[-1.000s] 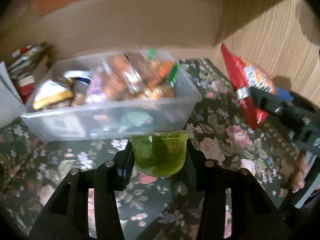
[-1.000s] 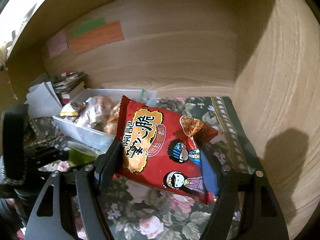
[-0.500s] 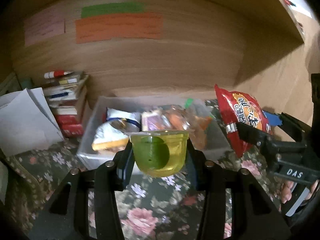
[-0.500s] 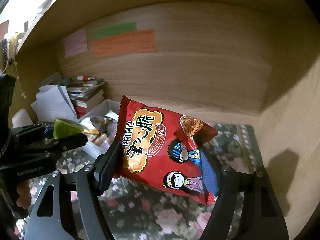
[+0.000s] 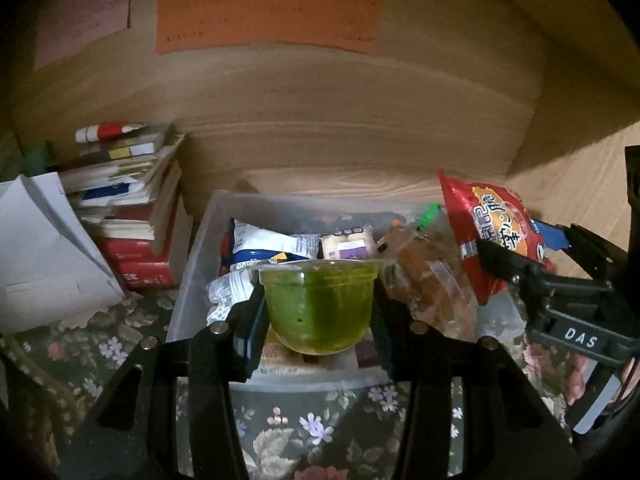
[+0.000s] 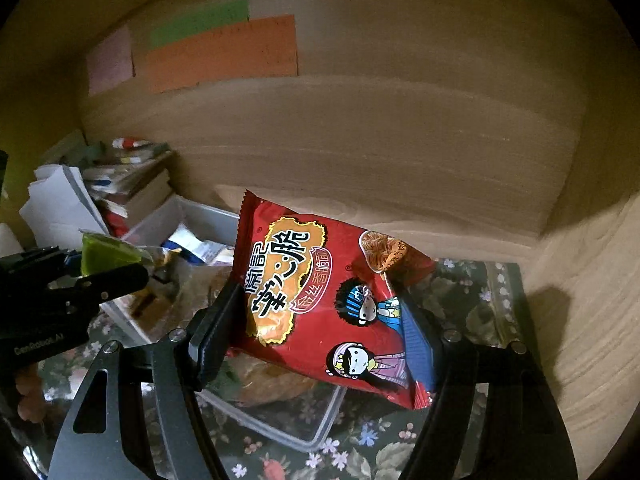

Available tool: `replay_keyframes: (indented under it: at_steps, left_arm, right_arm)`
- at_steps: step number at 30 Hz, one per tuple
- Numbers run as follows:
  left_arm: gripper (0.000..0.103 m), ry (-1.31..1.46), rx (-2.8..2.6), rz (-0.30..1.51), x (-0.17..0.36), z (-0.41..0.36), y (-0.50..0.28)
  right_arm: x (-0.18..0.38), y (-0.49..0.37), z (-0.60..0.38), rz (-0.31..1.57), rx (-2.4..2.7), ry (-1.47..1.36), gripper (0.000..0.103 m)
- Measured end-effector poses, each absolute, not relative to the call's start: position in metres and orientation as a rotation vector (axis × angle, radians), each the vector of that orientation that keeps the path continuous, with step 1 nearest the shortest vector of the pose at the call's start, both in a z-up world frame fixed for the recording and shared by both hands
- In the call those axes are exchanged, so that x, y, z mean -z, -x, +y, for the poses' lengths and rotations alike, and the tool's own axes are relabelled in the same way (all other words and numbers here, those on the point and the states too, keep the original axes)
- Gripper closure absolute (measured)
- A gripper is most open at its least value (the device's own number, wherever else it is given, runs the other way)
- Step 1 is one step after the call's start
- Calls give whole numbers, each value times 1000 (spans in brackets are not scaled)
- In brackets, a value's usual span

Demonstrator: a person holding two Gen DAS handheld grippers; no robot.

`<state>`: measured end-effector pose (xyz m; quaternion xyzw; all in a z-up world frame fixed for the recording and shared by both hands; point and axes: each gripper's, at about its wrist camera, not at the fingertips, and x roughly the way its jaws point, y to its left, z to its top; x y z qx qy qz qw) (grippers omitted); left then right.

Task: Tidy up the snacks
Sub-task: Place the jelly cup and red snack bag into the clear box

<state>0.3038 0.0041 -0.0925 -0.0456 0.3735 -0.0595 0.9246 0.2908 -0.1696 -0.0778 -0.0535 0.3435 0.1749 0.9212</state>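
Snacks fill the clear plastic bin (image 5: 188, 280), which we see standing on the flowered tabletop (image 5: 320, 432) close to its back edge, where a wooden wall (image 5: 340, 128) rises with pink, green and orange paper notes (image 5: 264, 20) stuck to it. Largest on the tabletop after the bin is the stack of books (image 5: 128, 208) toward the back left corner, with loose white paper (image 5: 44, 248) leaning in front of it.

Inside the bin we make out a white and blue packet (image 5: 264, 244), a small pale wrapped cake (image 5: 346, 246) and a clear bag of brown pastry (image 5: 432, 280), lying loosely on one another.

Our right gripper (image 6: 316, 328) holds a red noodle-snack bag (image 6: 320, 300) tilted above the right end of the bin; its fingers (image 6: 212, 328) are spread about the width of the bag and press on both of its side edges. In the left view the same bag (image 5: 492, 228) hangs over the bin's right end.

Our left gripper (image 5: 320, 316) holds a green jelly cup (image 5: 318, 306) upright over the near edge of the bin, its fingers (image 5: 250, 332) closed against the cup's two sides just below the rim. From the right view the cup (image 6: 106, 258) shows over the bin's left part, well apart from the bag.
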Motion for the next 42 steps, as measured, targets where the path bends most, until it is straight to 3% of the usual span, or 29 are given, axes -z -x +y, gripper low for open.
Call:
replay_keyframes:
  at_steps: [13, 16, 19, 22, 26, 36, 42]
  left_arm:
    - [56, 47, 99, 777, 106, -9, -319]
    - [52, 58, 109, 792, 106, -9, -319]
    - [48, 62, 115, 801, 107, -10, -319]
    - [45, 62, 113, 795, 104, -11, -314]
    - [32, 63, 94, 747, 90, -10, -299]
    - [29, 58, 78, 656, 58, -5, -262]
    - [29, 33, 41, 510, 26, -8, -218]
  right_arm:
    - [92, -310, -160, 763, -396, 88, 32]
    - [91, -307, -161, 766, -401, 100, 32]
    - [88, -301, -163, 753, -386, 113, 22]
    - [85, -297, -161, 738, -385, 125, 19]
    - [77, -289, -162, 716, -394, 137, 16]
    - [51, -259, -176, 641, -402, 106, 16]
    - [16, -227, -192, 539, -399, 54, 16]
